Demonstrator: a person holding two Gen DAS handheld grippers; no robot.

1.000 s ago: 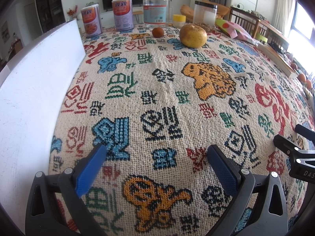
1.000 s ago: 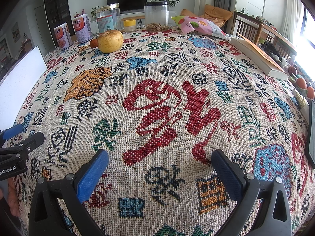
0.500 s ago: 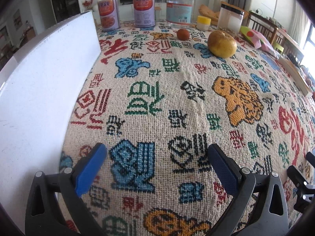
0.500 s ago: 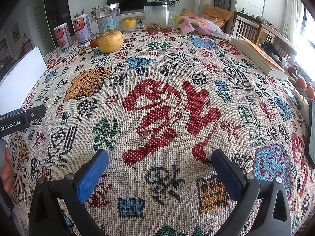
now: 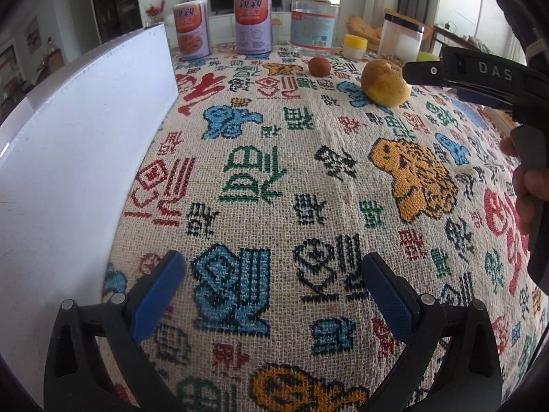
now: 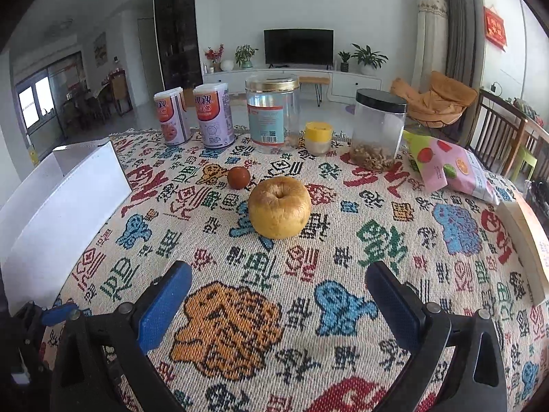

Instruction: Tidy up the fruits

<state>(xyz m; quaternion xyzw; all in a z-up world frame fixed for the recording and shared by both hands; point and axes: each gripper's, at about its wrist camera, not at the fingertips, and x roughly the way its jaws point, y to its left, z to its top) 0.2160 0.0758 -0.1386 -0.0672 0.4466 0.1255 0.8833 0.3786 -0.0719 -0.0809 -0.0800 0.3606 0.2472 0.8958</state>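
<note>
A large yellow-brown apple (image 6: 279, 207) sits on the patterned tablecloth, with a small dark red fruit (image 6: 238, 177) just behind it to the left. Both also show far off in the left wrist view, the apple (image 5: 385, 82) and the small fruit (image 5: 319, 66). A white box (image 6: 61, 202) stands at the table's left edge; its wall fills the left of the left wrist view (image 5: 75, 158). My right gripper (image 6: 274, 295) is open and empty, a short way in front of the apple. My left gripper (image 5: 271, 286) is open and empty over the cloth beside the box.
Two printed cans (image 6: 192, 118), a gold-lidded clear jar (image 6: 272, 113), a small yellow-lidded jar (image 6: 319, 137) and a black-lidded jar (image 6: 377, 130) line the far edge. A snack bag (image 6: 449, 168) and a book (image 6: 528, 243) lie at the right.
My right gripper has moved far forward and left across the table, so the apple is now close in front of it. My left gripper has shifted slightly forward along the box.
</note>
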